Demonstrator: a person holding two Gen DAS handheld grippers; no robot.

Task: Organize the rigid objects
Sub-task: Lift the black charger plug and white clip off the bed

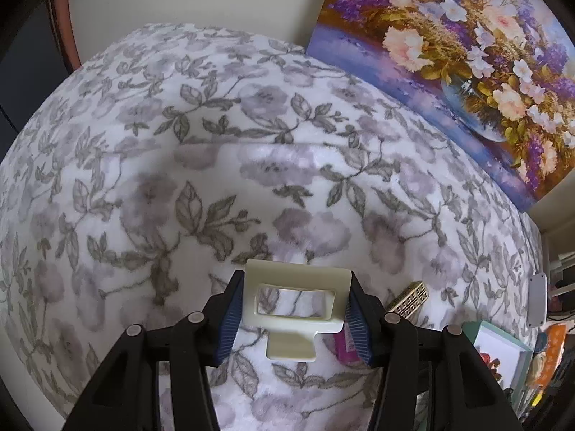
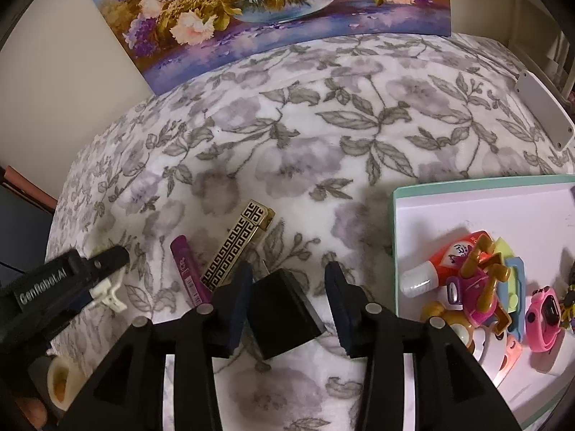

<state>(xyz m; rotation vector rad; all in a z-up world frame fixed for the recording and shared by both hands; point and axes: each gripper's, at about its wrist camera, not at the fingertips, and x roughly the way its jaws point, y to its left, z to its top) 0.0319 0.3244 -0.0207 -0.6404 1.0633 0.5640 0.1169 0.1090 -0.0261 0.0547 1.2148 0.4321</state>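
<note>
My left gripper (image 1: 293,312) is shut on a cream plastic clip (image 1: 294,298) with a rectangular hole, held just above the floral blanket. In the right wrist view the same left gripper (image 2: 72,283) comes in from the left with the cream clip (image 2: 107,292) in its tip. My right gripper (image 2: 289,305) is open around a black block (image 2: 284,309) lying on the blanket; a gap shows on the block's right side. A gold patterned lighter (image 2: 237,242) and a purple tube (image 2: 188,273) lie just left of the block.
A mint-rimmed white box (image 2: 395,233) at the right holds several colourful toys, an orange bottle (image 2: 442,258) among them. A white flat plate (image 2: 542,111) lies at the far right edge of the bed. A flower painting (image 2: 269,10) leans against the wall behind.
</note>
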